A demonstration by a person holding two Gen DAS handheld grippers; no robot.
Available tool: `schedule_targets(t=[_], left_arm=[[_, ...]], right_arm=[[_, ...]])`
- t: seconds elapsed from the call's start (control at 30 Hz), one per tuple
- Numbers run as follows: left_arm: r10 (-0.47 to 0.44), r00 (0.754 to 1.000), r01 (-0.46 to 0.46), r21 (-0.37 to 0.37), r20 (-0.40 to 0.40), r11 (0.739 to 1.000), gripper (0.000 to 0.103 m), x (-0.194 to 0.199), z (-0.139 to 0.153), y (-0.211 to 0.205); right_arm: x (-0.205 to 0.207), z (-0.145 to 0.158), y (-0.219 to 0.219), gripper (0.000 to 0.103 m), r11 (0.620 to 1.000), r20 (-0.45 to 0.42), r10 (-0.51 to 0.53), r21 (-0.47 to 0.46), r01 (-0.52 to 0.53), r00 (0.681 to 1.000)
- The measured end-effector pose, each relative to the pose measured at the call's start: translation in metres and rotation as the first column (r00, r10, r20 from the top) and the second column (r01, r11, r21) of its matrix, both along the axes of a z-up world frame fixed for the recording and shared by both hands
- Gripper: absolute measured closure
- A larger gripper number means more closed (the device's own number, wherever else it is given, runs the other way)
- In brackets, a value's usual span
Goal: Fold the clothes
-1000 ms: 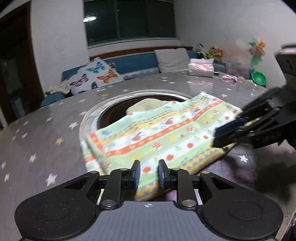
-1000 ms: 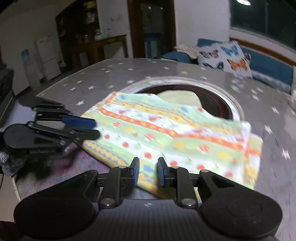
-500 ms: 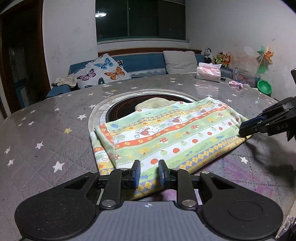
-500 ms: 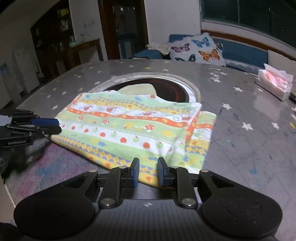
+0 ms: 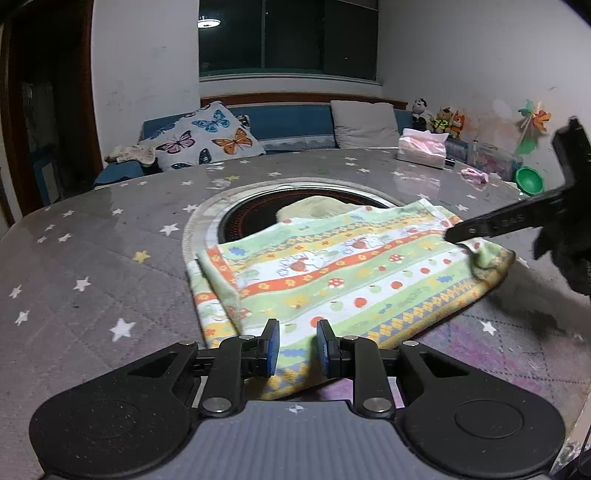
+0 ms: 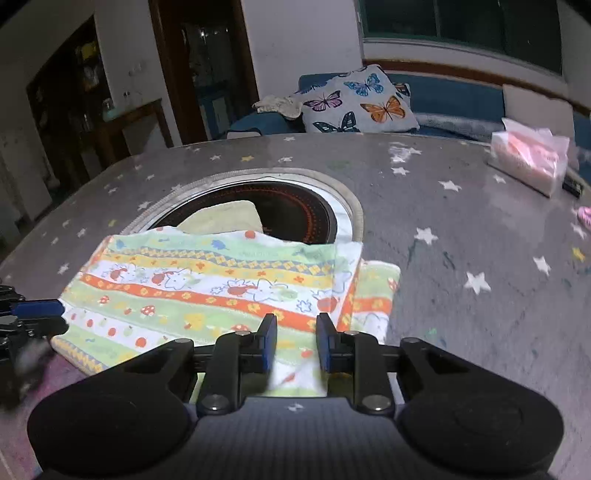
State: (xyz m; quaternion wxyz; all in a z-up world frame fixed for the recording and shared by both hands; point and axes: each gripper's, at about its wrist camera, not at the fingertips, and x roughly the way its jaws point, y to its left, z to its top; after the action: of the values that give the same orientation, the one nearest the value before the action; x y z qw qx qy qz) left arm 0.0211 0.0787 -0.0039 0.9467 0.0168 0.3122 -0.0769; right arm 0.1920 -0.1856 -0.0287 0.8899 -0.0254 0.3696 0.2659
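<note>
A folded patterned cloth (image 5: 343, 280) is shown lying on the star-printed table (image 5: 92, 266), partly over its round inset. The left gripper (image 5: 295, 347) is held at the near edge, jaws slightly apart, nothing clamped. The right gripper (image 6: 293, 341) is seen opening over the cloth's other end.

Dim indoor night light, w/ a round ceiling lamp (image 5: 208, 23) mirrored in the dark window at 11 o'clock. Soft glare on the grey star-print tabletop (image 5: 92, 258). Strong fisheye bending at edges. Right-wrist view slightly motion-blurred, esp. at 3 o'clock.
</note>
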Motion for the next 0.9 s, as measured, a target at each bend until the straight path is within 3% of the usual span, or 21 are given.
schedule_targets(t=[0.13,0.3,0.33,0.37,0.43,0.57,0.7,0.8,0.9], left_arm=[[0.008,1.0,-0.008,-0.025,-0.002,1.0,0.076,0.01,0.004,0.004],[0.052,0.999,-0.052,-0.03,-0.009,0.998,0.066,0.031,0.007,0.008],[0.065,0.998,-0.065,-0.03,-0.012,0.997,0.065,0.036,0.007,0.01],[0.076,0.997,-0.076,-0.031,-0.016,0.997,0.064,0.041,0.007,0.012],[0.098,0.995,-0.099,-0.033,-0.02,0.995,0.059,0.051,0.008,0.017],[0.129,0.992,-0.129,-0.016,-0.018,0.991,0.052,0.066,0.008,0.024],[0.149,0.988,-0.149,0.016,-0.044,0.989,0.05,0.079,0.0,0.029],[0.158,0.986,-0.157,0.024,-0.054,0.987,0.045,0.082,-0.002,0.031],[0.17,0.985,-0.169,0.025,-0.038,0.985,0.037,0.085,0.003,0.032]], right_arm=[[0.003,0.004,-0.006,0.075,0.999,0.022,-0.046,-0.001,0.046,0.999],[0.017,-0.007,-0.01,0.076,0.993,-0.03,-0.103,0.048,0.104,0.994],[0.016,-0.007,-0.009,0.083,0.994,-0.033,-0.097,0.046,0.099,0.995],[0.015,-0.007,-0.008,0.097,0.994,-0.036,-0.096,0.045,0.097,0.995],[0.011,-0.003,-0.007,0.098,0.994,-0.035,-0.1,0.046,0.102,0.994],[0.004,0.005,-0.013,0.098,0.99,-0.026,-0.127,0.061,0.129,0.992],[0.006,-0.009,-0.016,0.098,0.989,-0.057,-0.138,0.053,0.141,0.989],[0.007,-0.003,-0.013,0.091,0.991,-0.051,-0.133,0.026,0.135,0.99],[0.007,0.009,-0.009,0.09,0.993,0.001,-0.12,0.009,0.12,0.993]])
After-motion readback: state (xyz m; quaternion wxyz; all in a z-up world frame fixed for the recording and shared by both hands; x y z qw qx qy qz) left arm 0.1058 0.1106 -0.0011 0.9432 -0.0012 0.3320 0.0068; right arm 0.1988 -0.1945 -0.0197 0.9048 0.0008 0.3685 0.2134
